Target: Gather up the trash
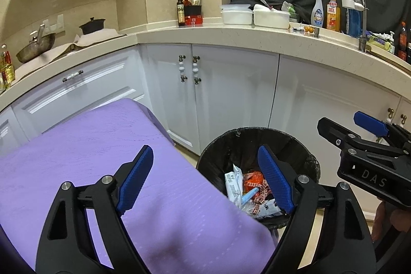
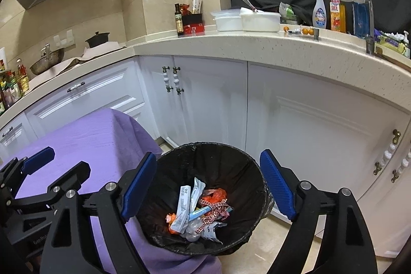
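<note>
Kitchen floor holds a lined bin (image 2: 213,199) of wrappers (image 2: 197,209) — left gripper (image 1: 205,179) and right gripper (image 2: 208,186) both spread wide, empty.

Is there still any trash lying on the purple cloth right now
No, the purple cloth shows bare in the left wrist view, while the wrappers lie inside the black-lined trash bin beside it.

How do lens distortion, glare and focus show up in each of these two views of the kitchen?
Left wrist view: fisheye bends the countertop into an arc, corners go black, the purple cloth blurs near the lens. Right wrist view: same bowing, soft glare on the white cabinet doors, trash in the black bin stays sharp.
</note>
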